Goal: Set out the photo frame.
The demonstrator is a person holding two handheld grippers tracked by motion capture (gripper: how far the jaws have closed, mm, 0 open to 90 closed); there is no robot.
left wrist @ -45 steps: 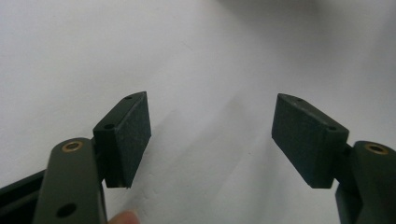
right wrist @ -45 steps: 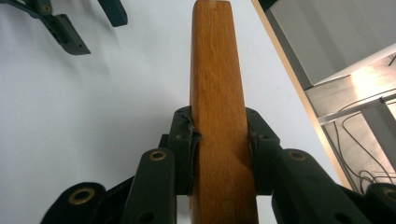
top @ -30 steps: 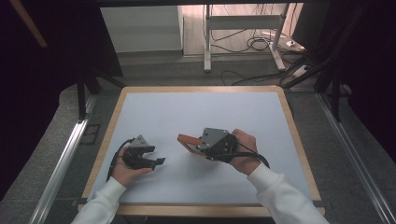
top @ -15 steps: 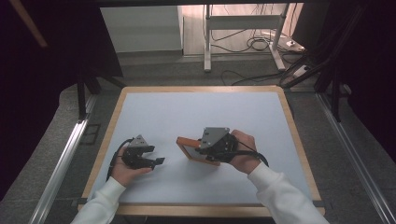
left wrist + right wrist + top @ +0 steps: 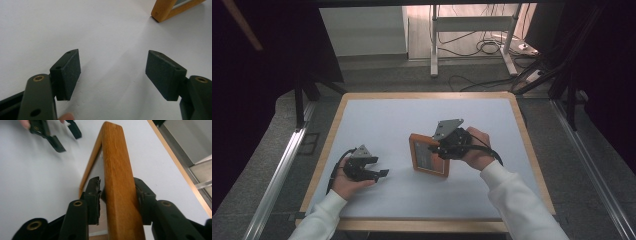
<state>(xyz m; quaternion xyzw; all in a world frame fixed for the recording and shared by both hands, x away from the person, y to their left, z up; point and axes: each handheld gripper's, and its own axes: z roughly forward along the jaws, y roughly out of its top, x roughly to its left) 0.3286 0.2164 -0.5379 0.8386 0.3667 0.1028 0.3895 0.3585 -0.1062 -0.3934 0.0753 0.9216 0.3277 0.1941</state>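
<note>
The flat picture frame with an orange-brown wooden rim (image 5: pixel 429 155) is near the middle of the white table top (image 5: pixel 377 120). It seems to lean a bit, with its right side up. The right gripper (image 5: pixel 445 148) has that side of the rim between its jaws. The jaws have just been opening, and in the right gripper view there is a small gap beside the left pad (image 5: pixel 94 195), so the hold looks loose now. The left gripper (image 5: pixel 379 174) waits well apart on the left, jaws spread wide with nothing in them. I think the frame is being set down, and letting go comes next.
</note>
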